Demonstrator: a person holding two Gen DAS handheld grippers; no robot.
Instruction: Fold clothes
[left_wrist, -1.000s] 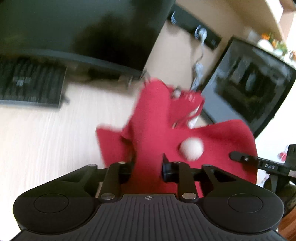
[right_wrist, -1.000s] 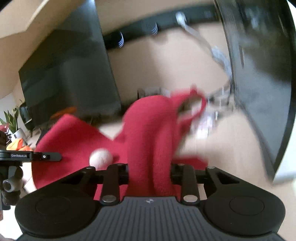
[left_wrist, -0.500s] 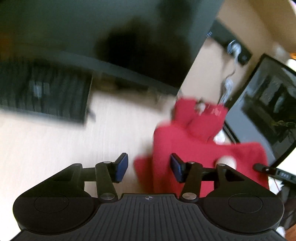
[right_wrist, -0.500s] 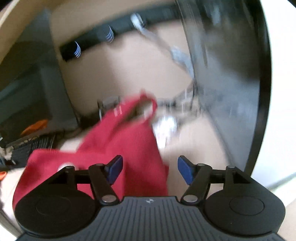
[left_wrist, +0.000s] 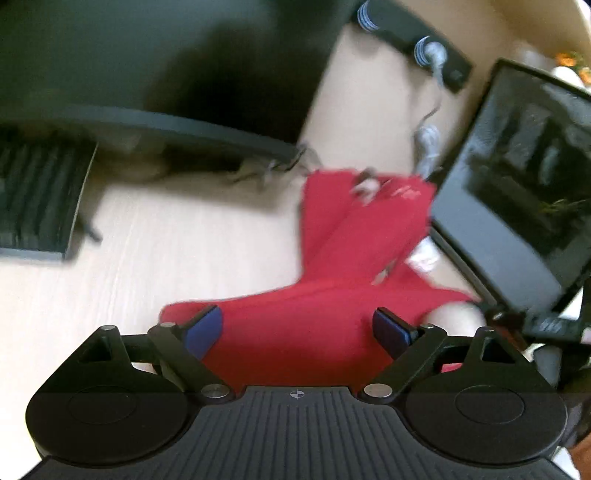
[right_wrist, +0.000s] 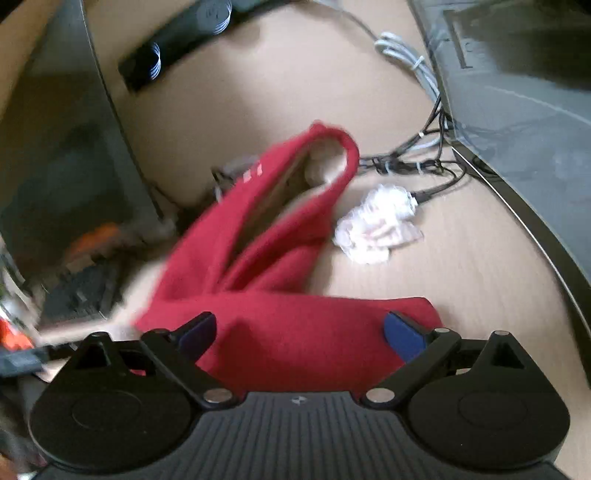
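A red garment (left_wrist: 332, 288) lies on the pale wooden desk (left_wrist: 166, 251), one end folded into a flat band near me, the rest stretching back toward the monitors. My left gripper (left_wrist: 297, 328) hangs low over the near band with its jaws opening wide; the cloth lies between the blue pads (left_wrist: 205, 328) without being pressed. In the right wrist view the same garment (right_wrist: 288, 295) shows its open neck at the back. My right gripper (right_wrist: 301, 332) is also opening over the near band, its pads (right_wrist: 404, 338) clear of the fabric.
A large dark monitor (left_wrist: 147, 62) stands at the back, a second monitor (left_wrist: 517, 192) on the right, a black keyboard (left_wrist: 33, 206) at the left. A crumpled white paper (right_wrist: 376, 225) and cables (right_wrist: 417, 162) lie right of the garment. A power strip (right_wrist: 177, 44) sits on the wall.
Both grippers were shut on raised red cloth one second ago; they have let go and spread wide. Both hands sank toward the desk, and the garment dropped flat.
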